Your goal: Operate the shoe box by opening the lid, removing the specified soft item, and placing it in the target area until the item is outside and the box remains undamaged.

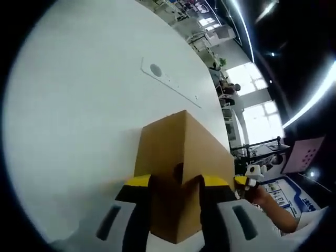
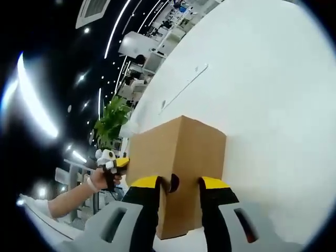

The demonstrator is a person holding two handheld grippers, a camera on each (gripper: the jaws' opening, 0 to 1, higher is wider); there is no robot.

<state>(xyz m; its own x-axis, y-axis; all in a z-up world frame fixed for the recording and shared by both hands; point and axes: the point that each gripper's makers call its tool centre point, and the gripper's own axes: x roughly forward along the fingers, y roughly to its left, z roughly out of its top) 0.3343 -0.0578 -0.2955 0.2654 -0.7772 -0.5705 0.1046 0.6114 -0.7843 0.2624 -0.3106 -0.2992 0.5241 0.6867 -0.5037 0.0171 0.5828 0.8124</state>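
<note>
Left claw [image 1: 175, 184] and right claw [image 2: 178, 185] both spread, straddling closed shoe box [image 1: 181, 173] ends on white tabletop [image 1: 79, 131]. Risk: uneven squeeze crushes cardboard, or box slides.

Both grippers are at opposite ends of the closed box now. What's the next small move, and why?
Probably lift both ends of the lid together. The cardboard shoe box is still shut on the white table, and the left gripper and right gripper each straddle an end by its finger notch.

Each hand-held gripper's jaws hide part of the shoe box [image 1: 178, 173] end.
</note>
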